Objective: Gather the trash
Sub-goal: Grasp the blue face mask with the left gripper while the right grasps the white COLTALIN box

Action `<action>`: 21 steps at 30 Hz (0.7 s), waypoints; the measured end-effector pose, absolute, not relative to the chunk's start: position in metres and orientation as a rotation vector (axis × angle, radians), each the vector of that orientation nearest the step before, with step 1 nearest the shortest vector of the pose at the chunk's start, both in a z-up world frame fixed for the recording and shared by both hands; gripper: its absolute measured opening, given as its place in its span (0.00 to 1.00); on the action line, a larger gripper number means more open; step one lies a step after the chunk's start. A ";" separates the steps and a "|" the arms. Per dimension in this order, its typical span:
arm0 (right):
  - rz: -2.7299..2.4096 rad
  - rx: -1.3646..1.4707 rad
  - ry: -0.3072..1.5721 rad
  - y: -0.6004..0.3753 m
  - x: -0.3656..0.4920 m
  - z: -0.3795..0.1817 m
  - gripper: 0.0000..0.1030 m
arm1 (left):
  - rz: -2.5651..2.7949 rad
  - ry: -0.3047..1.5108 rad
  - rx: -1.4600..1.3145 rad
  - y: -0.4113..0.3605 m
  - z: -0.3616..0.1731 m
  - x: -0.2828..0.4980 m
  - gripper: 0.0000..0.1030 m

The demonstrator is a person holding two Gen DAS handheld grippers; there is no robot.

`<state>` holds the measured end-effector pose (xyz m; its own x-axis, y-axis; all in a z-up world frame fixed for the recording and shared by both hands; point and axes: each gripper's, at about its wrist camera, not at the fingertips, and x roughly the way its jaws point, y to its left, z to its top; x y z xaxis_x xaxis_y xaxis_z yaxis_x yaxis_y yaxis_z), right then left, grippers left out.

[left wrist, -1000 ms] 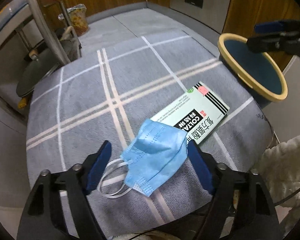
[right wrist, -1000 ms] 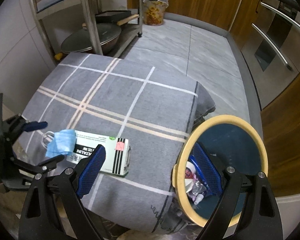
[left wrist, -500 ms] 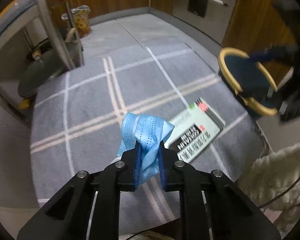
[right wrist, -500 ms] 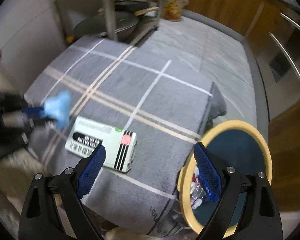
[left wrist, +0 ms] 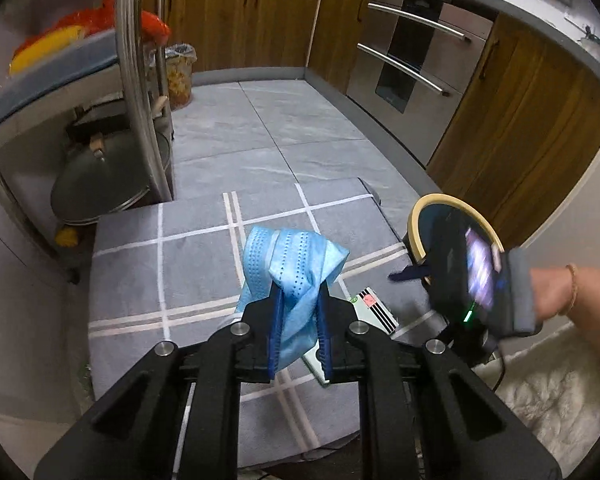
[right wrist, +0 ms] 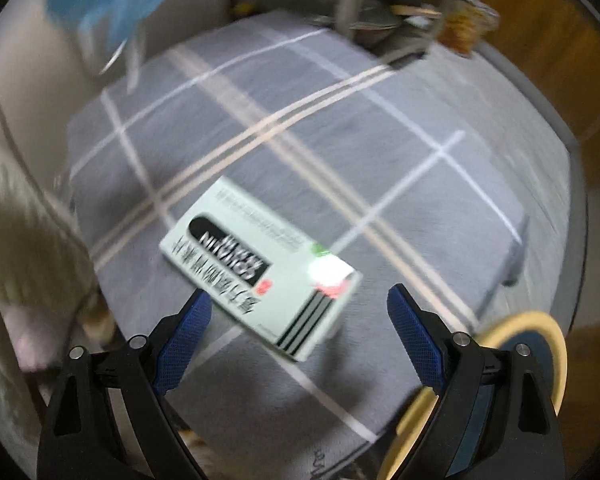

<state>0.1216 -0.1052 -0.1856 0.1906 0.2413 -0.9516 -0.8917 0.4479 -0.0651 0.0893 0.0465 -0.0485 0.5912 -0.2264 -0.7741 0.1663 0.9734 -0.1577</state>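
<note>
- The left gripper (left wrist: 298, 334) pinches the blue mask (left wrist: 290, 270), lifted clear above the surface (left wrist: 140, 264) for carrying to the bin (left wrist: 416, 220) at its right edge.
- The right gripper (right wrist: 298, 336) is spread wide over the box (right wrist: 260, 268), which lies near that edge, seemingly ready to straddle it.

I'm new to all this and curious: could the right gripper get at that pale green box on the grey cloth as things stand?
Probably yes. The right gripper hangs just above the box with its jaws wide open and empty, and nothing lies between them and the box. The left gripper, shut on the blue mask, is off to one side.
</note>
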 end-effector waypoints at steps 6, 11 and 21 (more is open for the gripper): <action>0.940 -0.830 1.082 -0.080 0.125 -0.202 0.89 | -0.261 0.923 -0.085 0.047 -0.054 0.108 0.14; 0.988 -0.830 1.083 -0.068 0.131 -0.205 0.91 | -0.272 0.934 -0.114 0.055 -0.057 0.119 0.14; 1.132 -0.867 1.111 -0.042 0.127 -0.210 0.91 | -0.298 0.927 -0.139 0.061 -0.054 0.128 0.14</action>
